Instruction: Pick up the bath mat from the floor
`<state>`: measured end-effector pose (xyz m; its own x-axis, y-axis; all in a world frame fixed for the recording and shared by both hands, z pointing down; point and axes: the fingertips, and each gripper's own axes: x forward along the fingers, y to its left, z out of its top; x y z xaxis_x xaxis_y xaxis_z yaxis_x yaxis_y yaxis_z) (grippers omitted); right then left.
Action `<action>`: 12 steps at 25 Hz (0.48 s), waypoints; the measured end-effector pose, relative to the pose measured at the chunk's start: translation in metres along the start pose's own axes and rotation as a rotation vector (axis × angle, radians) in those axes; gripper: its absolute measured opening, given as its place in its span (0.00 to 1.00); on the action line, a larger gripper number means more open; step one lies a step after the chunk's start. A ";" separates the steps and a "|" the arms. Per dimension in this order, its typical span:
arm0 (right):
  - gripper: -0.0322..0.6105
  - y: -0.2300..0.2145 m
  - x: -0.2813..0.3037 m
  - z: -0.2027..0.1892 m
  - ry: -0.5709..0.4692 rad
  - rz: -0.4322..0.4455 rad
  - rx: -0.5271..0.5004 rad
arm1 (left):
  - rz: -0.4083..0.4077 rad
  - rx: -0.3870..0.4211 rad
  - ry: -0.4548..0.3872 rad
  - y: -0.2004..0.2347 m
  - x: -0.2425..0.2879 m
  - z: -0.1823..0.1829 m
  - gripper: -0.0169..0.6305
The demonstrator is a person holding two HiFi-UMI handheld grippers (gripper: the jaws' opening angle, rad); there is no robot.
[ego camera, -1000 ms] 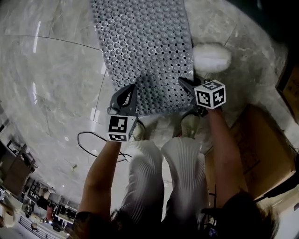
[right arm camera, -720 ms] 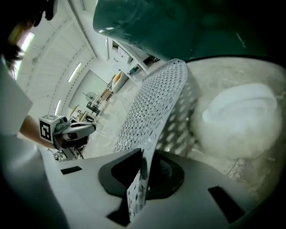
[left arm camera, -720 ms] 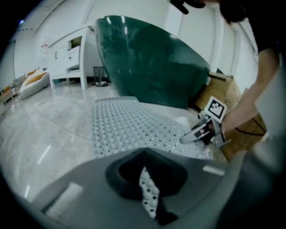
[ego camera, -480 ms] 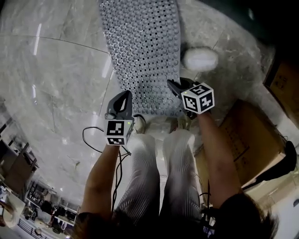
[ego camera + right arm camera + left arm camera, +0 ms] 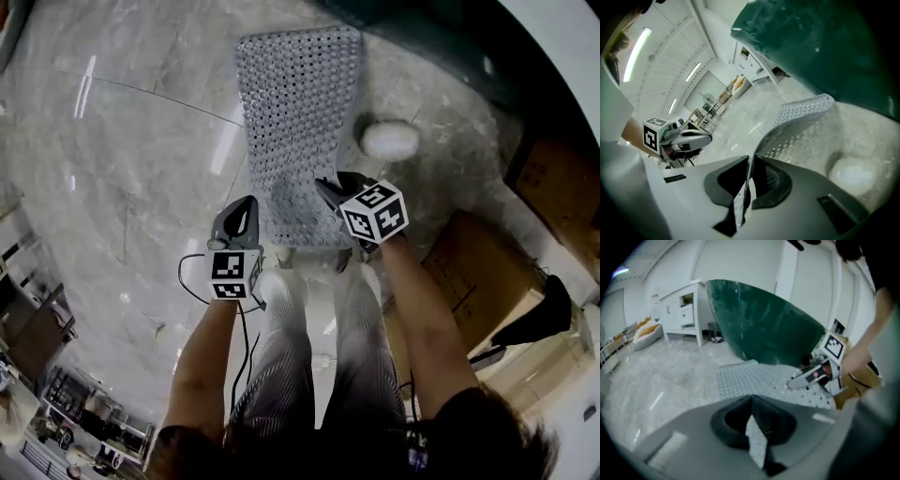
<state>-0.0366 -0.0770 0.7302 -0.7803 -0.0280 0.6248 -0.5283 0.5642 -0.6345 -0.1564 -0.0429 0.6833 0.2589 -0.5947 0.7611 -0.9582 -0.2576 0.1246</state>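
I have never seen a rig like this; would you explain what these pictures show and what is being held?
A person carries two hand-held two-jaw grippers. One picture looks down from a camera on the person's head; the other two come from cameras riding on the grippers, looking along their jaws. On the floor lie a grey perforated bath mat and a white fluffy lump. The right gripper is clamped on the mat's near end, which curls up into its jaws. The left gripper has its jaws together beside the mat's edge; whether they hold it is unclear.
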 end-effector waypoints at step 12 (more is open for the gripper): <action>0.07 0.090 -0.074 0.087 -0.057 0.002 -0.070 | 0.054 -0.024 -0.083 0.003 -0.100 0.079 0.03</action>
<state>-0.0556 -0.0961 0.5877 -0.8004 -0.0726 0.5950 -0.5035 0.6203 -0.6015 -0.1756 -0.0445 0.5568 0.2147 -0.6687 0.7118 -0.9735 -0.2057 0.1004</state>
